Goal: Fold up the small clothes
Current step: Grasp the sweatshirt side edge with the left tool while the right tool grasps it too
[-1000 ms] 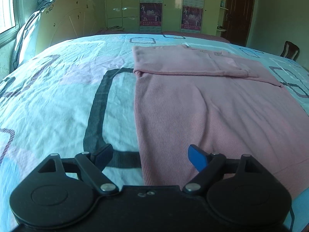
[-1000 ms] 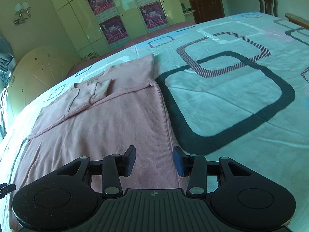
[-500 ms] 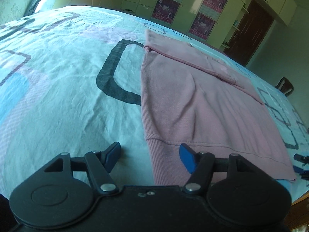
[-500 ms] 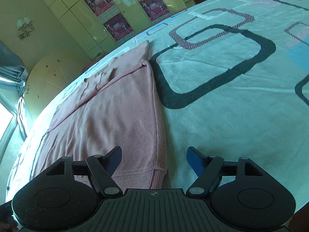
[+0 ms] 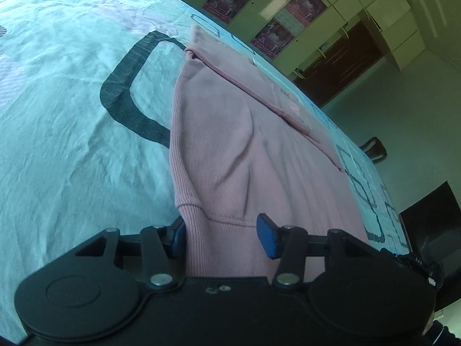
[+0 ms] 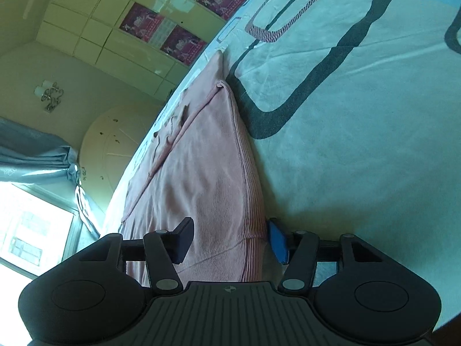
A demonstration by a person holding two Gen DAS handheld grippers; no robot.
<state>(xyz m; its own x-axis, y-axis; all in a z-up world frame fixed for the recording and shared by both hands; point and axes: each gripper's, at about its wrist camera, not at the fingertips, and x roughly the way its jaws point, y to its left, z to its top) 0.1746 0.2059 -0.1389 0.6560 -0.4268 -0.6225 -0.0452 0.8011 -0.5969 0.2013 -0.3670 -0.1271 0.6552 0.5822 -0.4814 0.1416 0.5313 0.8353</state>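
A pale blue bed (image 5: pixel 66 132) printed with dark rounded squares carries a pink ribbed sweater (image 5: pixel 230 150) that stretches ahead of both tools toward a wall of green cupboards (image 6: pixel 95 37). The left tool (image 5: pixel 220 235) straddles the sweater's near hem corner, its jaws just closing but the right pad still clear of the cloth. The right tool (image 6: pixel 230 238) brackets the opposite hem corner, jaws likewise just closing and not yet clamped.

Loads of open bedsheet (image 5: pixel 66 132) on my left and on my right, nothing sitting there. Only the pink top (image 5: pixel 230 150) lies between, hem bunched at my jaws.
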